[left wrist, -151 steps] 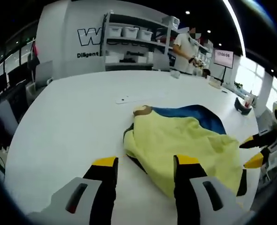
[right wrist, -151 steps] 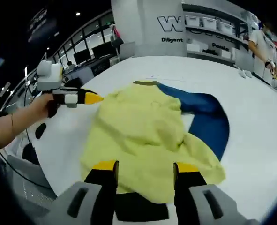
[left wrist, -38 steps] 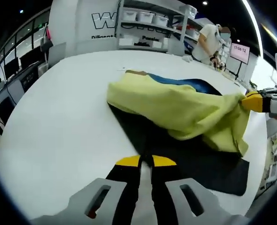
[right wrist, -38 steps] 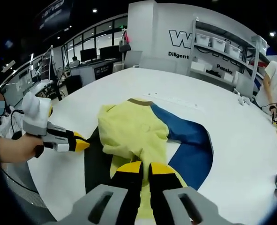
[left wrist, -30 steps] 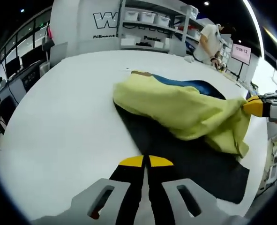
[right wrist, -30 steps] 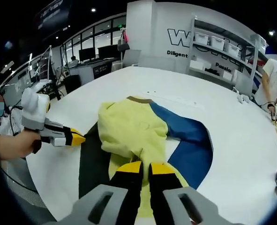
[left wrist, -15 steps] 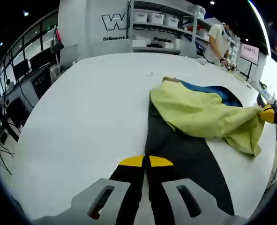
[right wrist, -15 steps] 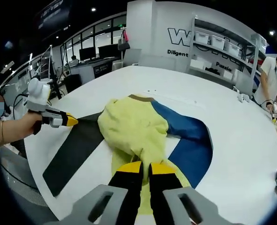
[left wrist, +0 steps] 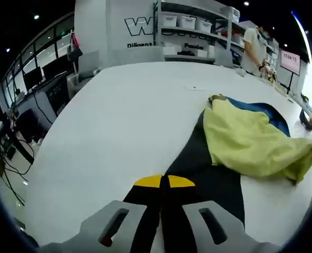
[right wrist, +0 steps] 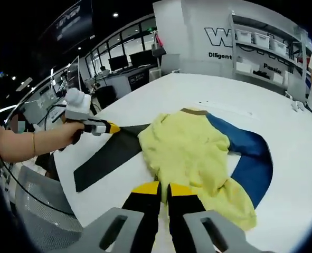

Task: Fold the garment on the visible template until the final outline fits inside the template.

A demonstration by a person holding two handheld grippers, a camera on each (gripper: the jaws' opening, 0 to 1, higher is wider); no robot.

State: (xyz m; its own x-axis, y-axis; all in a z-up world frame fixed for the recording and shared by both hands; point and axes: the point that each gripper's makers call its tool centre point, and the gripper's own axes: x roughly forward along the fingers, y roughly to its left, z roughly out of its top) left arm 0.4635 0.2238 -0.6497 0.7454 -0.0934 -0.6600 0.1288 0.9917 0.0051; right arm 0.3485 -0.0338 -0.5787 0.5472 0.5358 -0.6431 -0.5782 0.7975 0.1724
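With my left gripper (left wrist: 161, 182) pinched on the black sleeve (right wrist: 105, 155) and my right gripper (right wrist: 162, 188) on the yellow hem (right wrist: 219, 197), the jacket (right wrist: 190, 147) sprawls across the white table (left wrist: 113, 116), and I fear overstretching may drag it askew.

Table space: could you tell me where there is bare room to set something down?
The white table is bare between the black sleeve and the far shelves, also beyond the blue sleeve. It is crowded around the yellow garment, where the left tool and right tool work.
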